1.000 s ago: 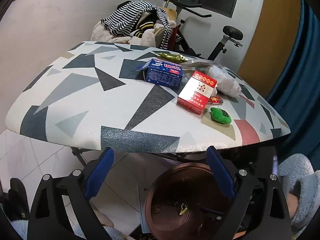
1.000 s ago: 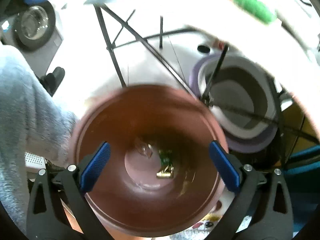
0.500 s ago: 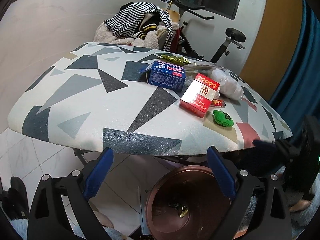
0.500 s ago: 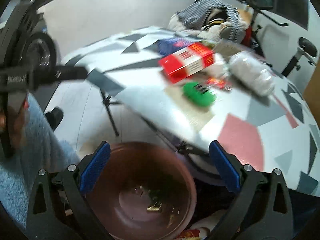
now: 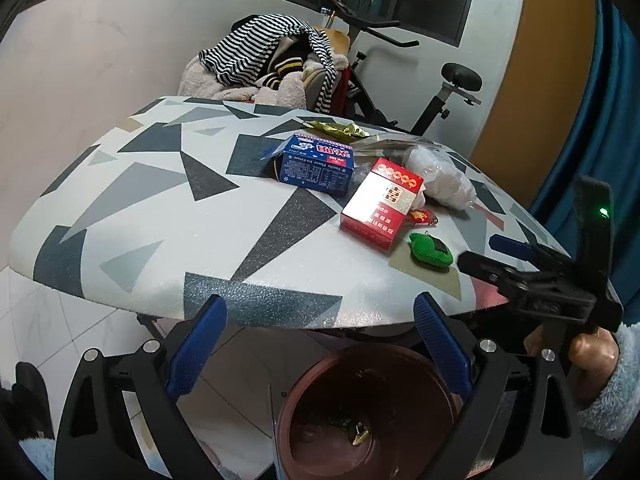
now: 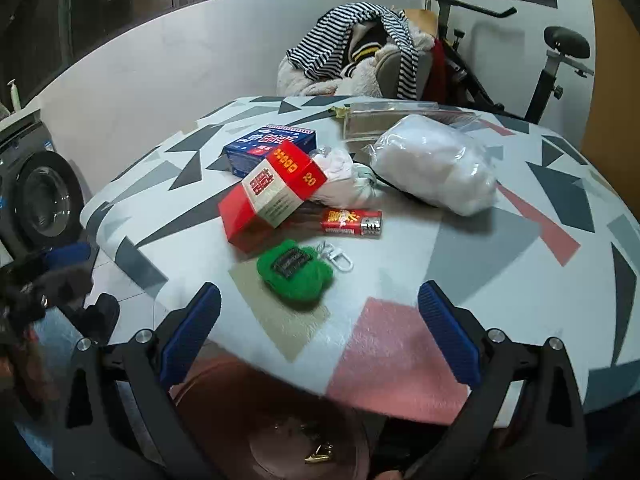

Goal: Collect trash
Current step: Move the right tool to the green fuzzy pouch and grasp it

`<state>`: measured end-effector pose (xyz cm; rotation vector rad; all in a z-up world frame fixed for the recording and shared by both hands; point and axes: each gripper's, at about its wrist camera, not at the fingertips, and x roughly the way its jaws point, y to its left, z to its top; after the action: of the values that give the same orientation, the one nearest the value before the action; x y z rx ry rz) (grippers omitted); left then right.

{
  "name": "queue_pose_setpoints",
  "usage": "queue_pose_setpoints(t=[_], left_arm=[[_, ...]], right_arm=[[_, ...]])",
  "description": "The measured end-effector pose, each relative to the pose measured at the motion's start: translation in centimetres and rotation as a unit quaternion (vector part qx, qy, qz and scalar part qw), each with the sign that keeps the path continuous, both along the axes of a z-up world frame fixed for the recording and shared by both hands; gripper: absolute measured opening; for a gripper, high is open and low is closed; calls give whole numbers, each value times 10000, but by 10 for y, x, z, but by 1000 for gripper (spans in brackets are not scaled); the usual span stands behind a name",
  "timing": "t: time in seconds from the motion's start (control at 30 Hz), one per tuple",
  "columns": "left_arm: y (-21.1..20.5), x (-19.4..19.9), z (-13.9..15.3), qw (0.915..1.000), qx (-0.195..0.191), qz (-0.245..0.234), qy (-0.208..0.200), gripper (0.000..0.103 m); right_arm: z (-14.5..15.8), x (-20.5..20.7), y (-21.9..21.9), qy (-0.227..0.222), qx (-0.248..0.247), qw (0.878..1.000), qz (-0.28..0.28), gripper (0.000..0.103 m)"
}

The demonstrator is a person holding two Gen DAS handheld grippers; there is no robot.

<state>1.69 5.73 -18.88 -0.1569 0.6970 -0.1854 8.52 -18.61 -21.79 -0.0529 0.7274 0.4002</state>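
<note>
- Both my grippers, left gripper (image 5: 318, 344) and right gripper (image 6: 320, 330), gape empty.
- Next pickup, I judge: right reaches the green keychain (image 6: 295, 273), then the brown bin (image 5: 370, 412).

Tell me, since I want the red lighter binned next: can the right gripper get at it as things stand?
Probably yes. The right gripper is open and empty, and the red lighter lies flat with free space around it. Only the green keychain sits between them, low enough to pass over.
</note>
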Motion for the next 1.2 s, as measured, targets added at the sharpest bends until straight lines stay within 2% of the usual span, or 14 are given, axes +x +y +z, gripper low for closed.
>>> queue_pose_setpoints(t=[0.03, 0.1, 0.23, 0.4, 0.53, 0.57, 0.63, 0.87, 1.0, 1.2], left_arm=[[0, 2, 0, 10000, -4, 12, 3, 92], [-1, 5, -2, 10000, -9, 39, 32, 92], [1, 12, -5, 9999, -46, 117, 96, 92], [7, 18, -8, 9993, -227, 229, 169, 92], [7, 21, -9, 9990, -309, 254, 180, 92], [5, 22, -9, 9990, -312, 248, 179, 92], [3, 24, -9, 9991, -319, 216, 182, 92], [-6, 27, -7, 9994, -315, 79, 139, 92], [-11, 33, -4, 9986, -460, -128, 241, 92], [-27, 64, 10, 9958, -632, -545, 366, 92]], right_arm=[[-1, 4, 2, 65, -9, 10000, -48, 97], [-3, 13, 1, 154, 274, 9995, -100, 97], [-8, 22, 7, 227, 384, 9990, -96, 97], [-14, 23, 22, 193, 178, 9995, 145, 95], [-20, 23, 33, 194, -94, 9990, 388, 73], [-20, 21, 34, 120, -168, 9989, 419, 62], [-18, 21, 31, 142, -92, 9988, 466, 50], [4, 21, 2, -111, 500, 9986, 156, 48], [16, 23, -19, -245, 771, 9967, -95, 48], [24, 30, -37, -366, 933, 9946, -282, 48]])
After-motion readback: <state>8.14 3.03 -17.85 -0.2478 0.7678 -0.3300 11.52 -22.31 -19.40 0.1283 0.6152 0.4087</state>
